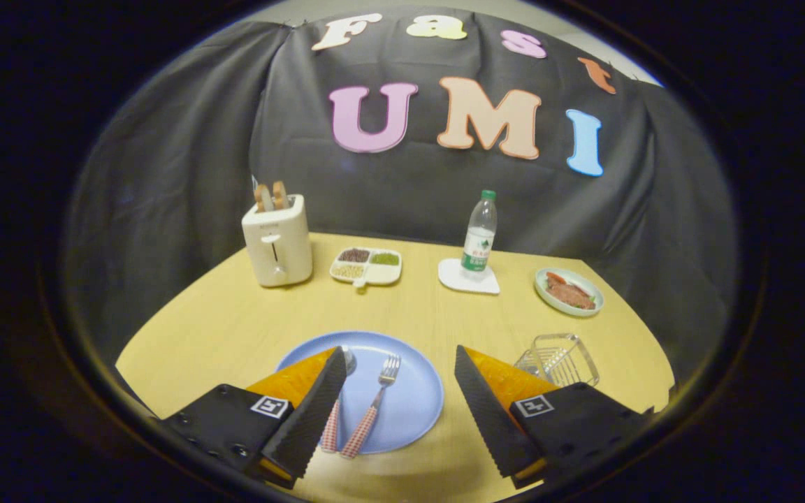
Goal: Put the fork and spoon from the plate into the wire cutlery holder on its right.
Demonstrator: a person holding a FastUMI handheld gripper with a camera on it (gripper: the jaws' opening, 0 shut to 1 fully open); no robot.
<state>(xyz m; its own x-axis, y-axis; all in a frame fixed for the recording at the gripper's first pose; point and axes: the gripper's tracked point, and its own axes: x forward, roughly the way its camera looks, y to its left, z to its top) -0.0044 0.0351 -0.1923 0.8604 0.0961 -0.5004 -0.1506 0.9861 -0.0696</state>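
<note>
The gripper (400, 363) is hovering wide open and empty at lower centre, framing the fork (376, 405) and spoon (336, 412) on the plate (416, 398), presumably lining up a pick for the wire cutlery holder (557, 360) at lower right.

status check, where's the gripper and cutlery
Gripper open, fingers above round blue plate. Checked-handle fork and spoon on plate. Clear wire cutlery holder just right, path unobstructed.

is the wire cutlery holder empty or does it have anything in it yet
Empty: the wire cutlery holder holds nothing; fork and spoon lie on the blue plate.
</note>
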